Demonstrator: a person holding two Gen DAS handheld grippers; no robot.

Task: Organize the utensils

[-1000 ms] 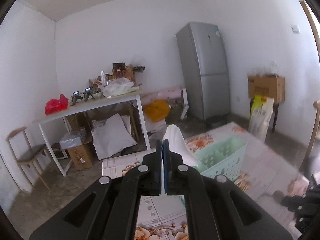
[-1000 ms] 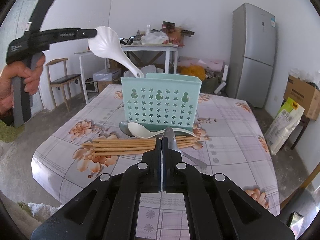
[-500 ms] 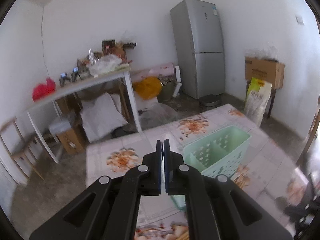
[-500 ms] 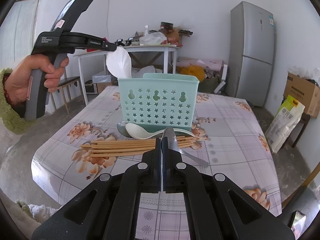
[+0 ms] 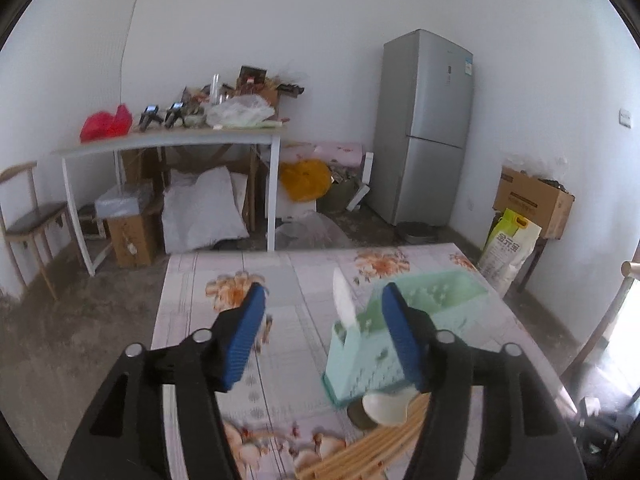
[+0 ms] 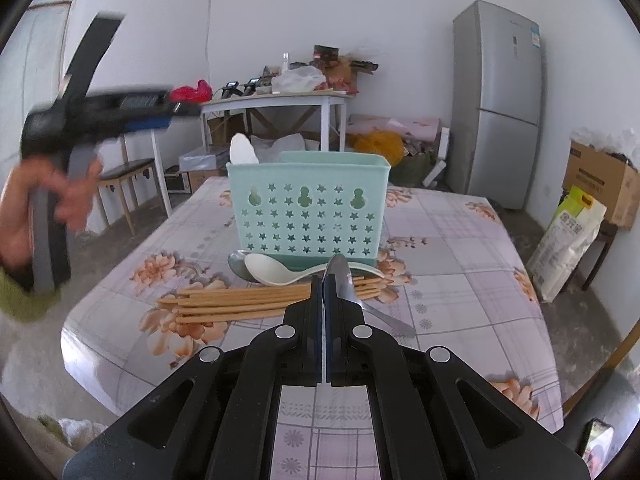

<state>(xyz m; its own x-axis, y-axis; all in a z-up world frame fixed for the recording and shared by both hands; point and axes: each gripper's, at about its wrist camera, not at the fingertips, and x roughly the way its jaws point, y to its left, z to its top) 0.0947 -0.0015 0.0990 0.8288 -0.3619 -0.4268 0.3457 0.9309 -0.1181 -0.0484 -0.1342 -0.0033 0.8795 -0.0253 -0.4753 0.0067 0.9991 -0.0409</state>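
The white ladle (image 6: 243,149) now stands in the left end of the mint caddy (image 6: 307,208), its bowl poking above the rim at frame centre-left. Standing tall in a light plastic holder, it could tip the caddy or lean out if the left hand-held gripper (image 5: 324,336) clips it while pulling away, since that gripper hangs just above and beside the caddy's near corner. A knock there could also shove the caddy onto the utensils lying against its base.

The left hand-held gripper has just been opening; its blue pads (image 5: 245,336) stand spread with nothing between them, the ladle free ahead of them. The right hand-held gripper (image 6: 323,280) is pressed together and holds nothing, hovering low over the counter (image 6: 460,248).

Below the caddy in the right wrist view lie a white spoon (image 6: 272,270), a metal spoon (image 6: 348,284), another metal spoon (image 6: 239,264) half hidden behind the white one, and a bundle of chopsticks (image 6: 240,302), all awaiting sorting.
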